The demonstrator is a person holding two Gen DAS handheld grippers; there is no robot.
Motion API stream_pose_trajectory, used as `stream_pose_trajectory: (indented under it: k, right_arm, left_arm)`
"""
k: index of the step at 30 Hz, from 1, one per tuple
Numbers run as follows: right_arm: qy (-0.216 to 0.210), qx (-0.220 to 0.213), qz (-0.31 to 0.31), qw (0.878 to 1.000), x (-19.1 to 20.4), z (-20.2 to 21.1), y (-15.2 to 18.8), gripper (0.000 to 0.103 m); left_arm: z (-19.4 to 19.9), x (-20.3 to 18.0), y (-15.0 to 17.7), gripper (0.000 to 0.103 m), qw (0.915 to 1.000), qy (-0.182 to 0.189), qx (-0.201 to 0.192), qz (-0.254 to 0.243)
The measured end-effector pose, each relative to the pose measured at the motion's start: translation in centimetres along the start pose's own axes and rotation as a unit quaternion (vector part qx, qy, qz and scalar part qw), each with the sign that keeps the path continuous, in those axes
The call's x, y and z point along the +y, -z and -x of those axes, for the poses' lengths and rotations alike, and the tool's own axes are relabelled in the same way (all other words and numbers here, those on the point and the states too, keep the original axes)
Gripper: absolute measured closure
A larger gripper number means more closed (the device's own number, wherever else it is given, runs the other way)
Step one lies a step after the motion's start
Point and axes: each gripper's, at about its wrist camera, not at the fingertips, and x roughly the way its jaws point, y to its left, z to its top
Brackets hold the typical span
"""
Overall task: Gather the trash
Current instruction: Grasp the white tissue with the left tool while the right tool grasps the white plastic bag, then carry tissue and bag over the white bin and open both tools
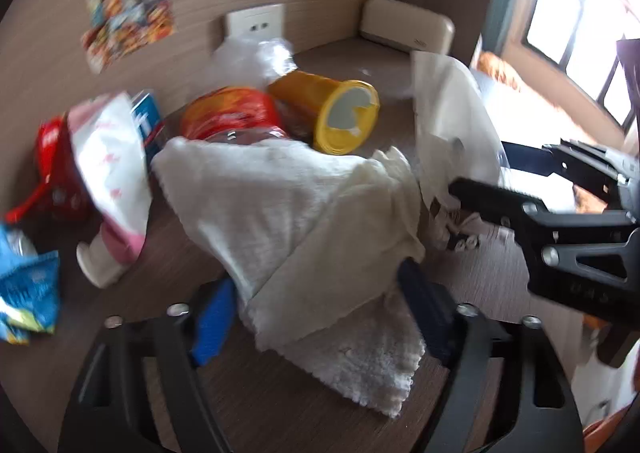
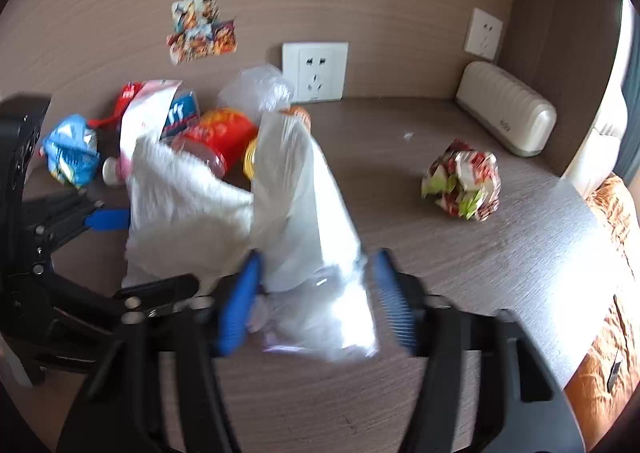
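my left hand-held gripper (image 1: pixel 320 317) straddles the crumpled white paper towel (image 1: pixel 288 213), its blue pads about half spread with the towel bunched between them; through the blur i cannot tell if they press on it. my right hand-held gripper (image 2: pixel 316 305), just right of the towel, has its narrower jaws around the foot of a clear plastic bag (image 2: pixel 304 221), and there too the grip is unclear. behind the towel lie a red noodle cup (image 1: pixel 232 113) and a yellow tub (image 1: pixel 332 113); a crumpled wrapper (image 2: pixel 460 185) sits well to its right on the counter (image 2: pixel 500 273). i judge this the grasping step. next i should pinch both firmly, then lift.
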Motion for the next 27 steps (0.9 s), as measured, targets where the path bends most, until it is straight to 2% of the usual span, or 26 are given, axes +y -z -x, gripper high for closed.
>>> stream_pose_trajectory:
  k: [1,2,4,5,7,15,20,27]
  right_arm:
    - [0.003,-0.001,-0.003,1.000,-0.2,0.1,0.2,0.059]
    - [0.003,-0.001,-0.005,1.000,-0.4,0.1,0.3,0.063]
    - [0.001,0.001,-0.013,1.000,-1.0,0.1,0.6,0.065]
    - [0.002,0.000,-0.018,1.000,-1.4,0.2,0.7,0.066]
    - [0.000,-0.005,-0.027,1.000,-1.9,0.6,0.8,0.067]
    - [-0.013,-0.056,-0.043,0.997,-4.2,5.5,0.2,0.068]
    - [-0.013,-0.088,-0.048,0.995,-6.0,9.7,-0.3,0.069]
    - [0.006,-0.126,-0.067,0.990,-9.5,15.6,0.5,0.070]
  left_arm:
    - [-0.1,-0.6,-0.1,0.054,1.0000,0.001,-0.002,-0.009]
    - [-0.1,-1.4,-0.2,0.060,0.9999,0.006,-0.005,-0.013]
    - [0.0,-2.5,-0.2,0.086,0.9997,0.006,-0.009,-0.021]
    - [0.1,-3.1,-0.2,0.089,0.9996,0.003,-0.010,-0.025]
    - [0.3,-4.4,-0.4,0.091,0.9993,-0.011,-0.021,-0.030]
    - [5.1,-6.4,-2.2,0.091,0.9979,0.018,-0.063,0.006]
    - [8.6,-8.0,-3.3,0.091,0.9954,0.011,-0.095,-0.006]
    - [12.2,-13.3,-5.3,0.091,0.9896,0.029,-0.136,-0.037]
